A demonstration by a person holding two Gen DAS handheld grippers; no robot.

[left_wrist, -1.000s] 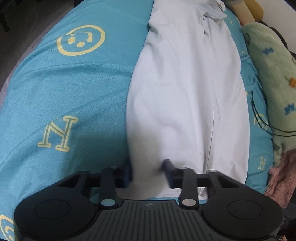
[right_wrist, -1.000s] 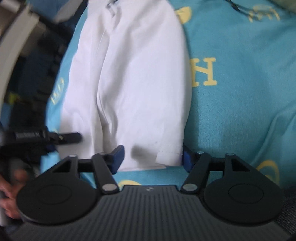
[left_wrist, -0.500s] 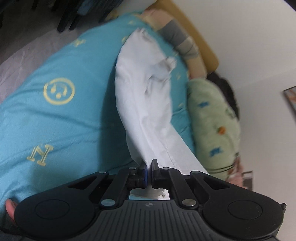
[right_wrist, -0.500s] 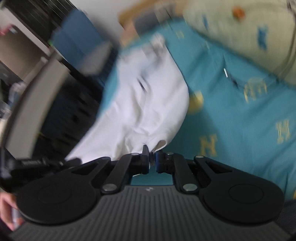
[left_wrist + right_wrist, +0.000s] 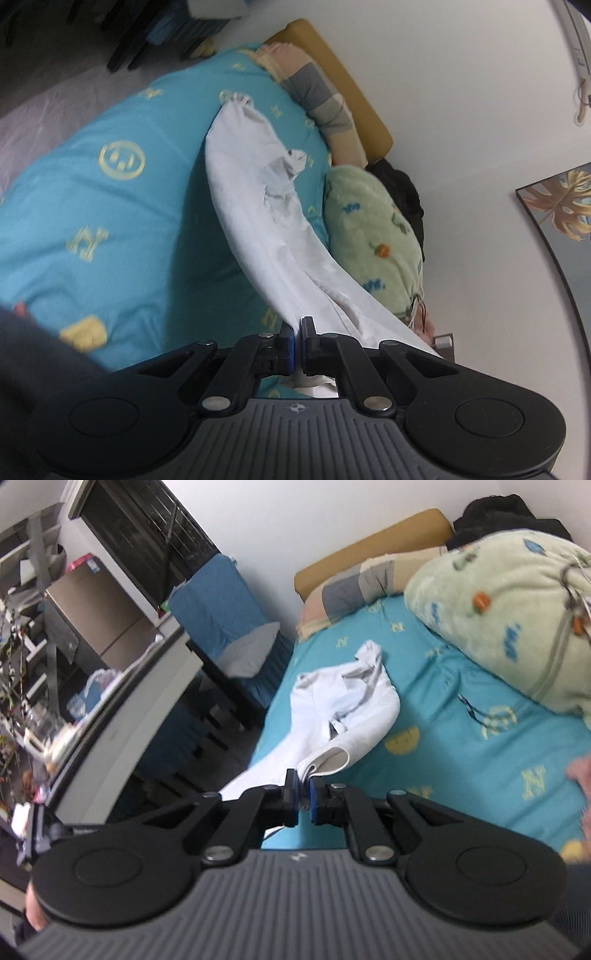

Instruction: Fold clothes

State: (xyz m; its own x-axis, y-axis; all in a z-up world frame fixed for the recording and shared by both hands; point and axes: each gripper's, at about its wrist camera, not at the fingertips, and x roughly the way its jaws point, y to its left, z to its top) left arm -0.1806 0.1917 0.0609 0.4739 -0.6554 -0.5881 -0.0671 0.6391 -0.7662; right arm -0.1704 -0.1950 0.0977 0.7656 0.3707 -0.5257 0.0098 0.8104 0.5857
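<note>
The left gripper (image 5: pixel 297 328) is pinched tight on the near hem of the white garment (image 5: pixel 258 206), and the right gripper (image 5: pixel 303 788) is clamped on the same hem at its other corner. Between them the cloth lifts off the teal bedspread (image 5: pixel 110 221), while its far end trails on the bed toward the striped pillow (image 5: pixel 354 585). A green plush cushion (image 5: pixel 509 602) lies just beside it.

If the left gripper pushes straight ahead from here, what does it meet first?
Most likely the white garment that the left gripper is already shut on; it stretches ahead toward the blue bedspread. Depth beyond is unclear.
</note>
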